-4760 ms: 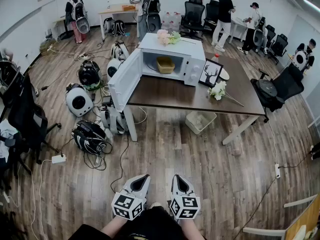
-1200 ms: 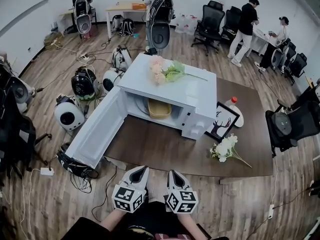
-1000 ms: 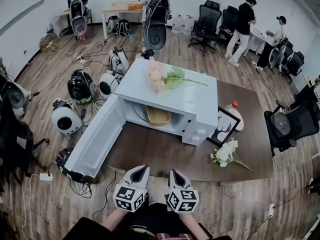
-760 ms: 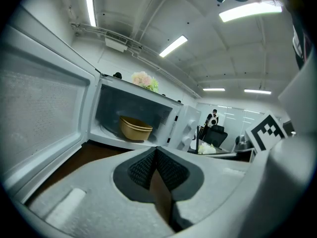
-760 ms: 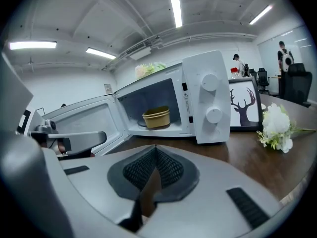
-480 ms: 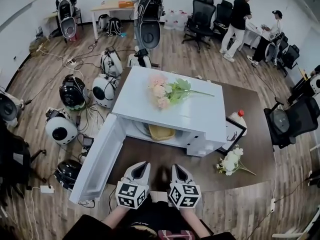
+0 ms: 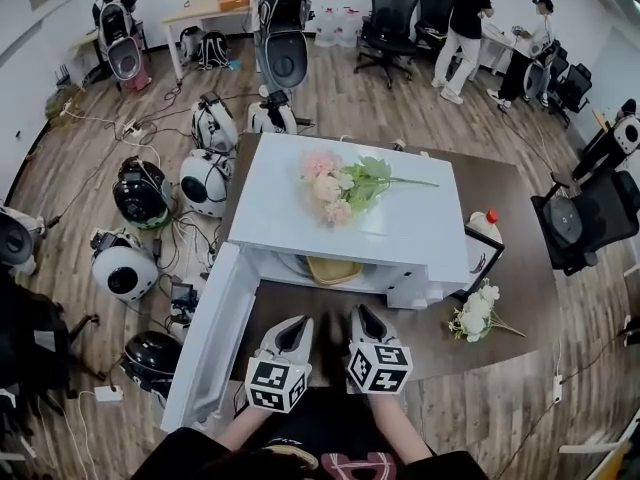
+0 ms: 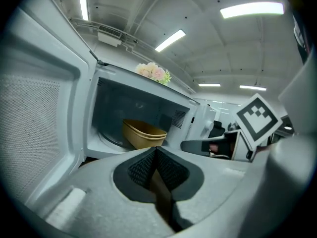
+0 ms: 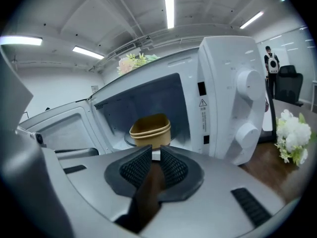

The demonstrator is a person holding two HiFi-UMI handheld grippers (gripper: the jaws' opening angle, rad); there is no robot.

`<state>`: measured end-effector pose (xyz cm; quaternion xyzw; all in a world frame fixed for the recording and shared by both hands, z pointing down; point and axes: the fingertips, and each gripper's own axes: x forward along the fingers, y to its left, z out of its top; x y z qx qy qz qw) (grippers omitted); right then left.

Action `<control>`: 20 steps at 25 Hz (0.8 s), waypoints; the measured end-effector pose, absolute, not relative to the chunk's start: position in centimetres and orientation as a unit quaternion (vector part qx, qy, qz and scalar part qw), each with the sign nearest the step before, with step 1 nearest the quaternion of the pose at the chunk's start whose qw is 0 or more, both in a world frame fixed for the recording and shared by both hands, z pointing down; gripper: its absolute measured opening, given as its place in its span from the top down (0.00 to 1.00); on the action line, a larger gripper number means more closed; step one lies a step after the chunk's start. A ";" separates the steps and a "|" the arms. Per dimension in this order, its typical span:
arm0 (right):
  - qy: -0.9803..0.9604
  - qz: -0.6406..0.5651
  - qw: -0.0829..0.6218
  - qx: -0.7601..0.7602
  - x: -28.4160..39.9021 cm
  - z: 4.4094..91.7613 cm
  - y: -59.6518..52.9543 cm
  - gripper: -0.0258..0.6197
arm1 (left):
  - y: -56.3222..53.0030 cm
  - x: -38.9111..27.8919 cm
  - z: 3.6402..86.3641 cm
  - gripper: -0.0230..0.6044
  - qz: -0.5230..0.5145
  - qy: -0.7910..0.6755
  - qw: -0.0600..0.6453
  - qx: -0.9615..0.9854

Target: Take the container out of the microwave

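Observation:
The tan container (image 7: 333, 270) stands inside the white microwave (image 7: 280, 200), whose door (image 7: 215, 333) hangs wide open to the left. In the left gripper view the container (image 8: 143, 134) sits ahead in the cavity; in the right gripper view the same container (image 9: 151, 129) stands on the turntable. Both grippers hover over the table's near edge, short of the cavity. My left gripper (image 7: 298, 323) (image 8: 156, 151) is shut and empty. My right gripper (image 7: 362, 313) (image 9: 155, 155) has its jaws opening, a narrow gap and nothing between them.
Pink flowers (image 7: 345, 183) lie on top of the microwave. On the brown table (image 7: 520, 268) to the right are a framed picture (image 7: 483, 260), a red-capped bottle (image 7: 487, 223) and white flowers (image 7: 477, 315). Round devices (image 7: 205, 180) and cables litter the floor at left; people stand at the back.
The view has closed in on the microwave. Both grippers have moved forward over the table edge toward the open cavity.

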<state>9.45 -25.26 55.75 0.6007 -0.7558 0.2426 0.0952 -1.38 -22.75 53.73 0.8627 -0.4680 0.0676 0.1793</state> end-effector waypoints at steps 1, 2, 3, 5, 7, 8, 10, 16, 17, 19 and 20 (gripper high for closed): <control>-0.757 0.242 0.097 0.599 9.4 55.5 -25.9 0.85 | -22.8 -1.3 53.7 0.95 0.068 -0.466 0.180 0.863; -0.757 0.242 0.097 0.600 9.4 55.2 -26.5 0.82 | -22.7 -1.2 53.7 0.95 0.068 -0.465 0.181 0.864; -0.755 0.242 0.094 0.603 9.4 54.8 -27.1 0.80 | -22.7 -1.2 53.6 0.95 0.069 -0.465 0.182 0.864; -0.750 0.244 0.086 0.609 9.6 54.2 -28.1 0.75 | -22.7 -1.3 53.6 0.95 0.070 -0.466 0.186 0.862; -0.748 0.245 0.084 0.611 9.6 53.9 -29.1 0.71 | -22.8 -1.6 53.7 0.95 0.071 -0.471 0.190 0.858; -0.748 0.245 0.086 0.611 9.5 53.9 -29.5 0.69 | -23.0 -1.7 53.7 0.95 0.071 -0.475 0.192 0.856; -0.750 0.249 0.090 0.607 9.3 53.9 -30.5 0.65 | -23.4 -2.3 53.6 0.95 0.070 -0.485 0.195 0.850; -0.742 0.250 0.103 0.613 9.3 54.0 -33.0 0.62 | -23.6 -3.7 53.6 0.95 0.078 -0.510 0.200 0.833; -0.743 0.246 0.111 0.612 9.2 54.2 -33.4 0.62 | -23.6 -4.0 53.7 0.95 0.080 -0.513 0.201 0.831; -0.742 0.240 0.122 0.613 8.8 54.4 -34.1 0.62 | -23.6 -4.5 53.8 0.95 0.083 -0.519 0.203 0.826; -0.739 0.239 0.124 0.618 8.8 54.5 -34.4 0.62 | -23.5 -4.6 53.8 0.95 0.084 -0.521 0.203 0.825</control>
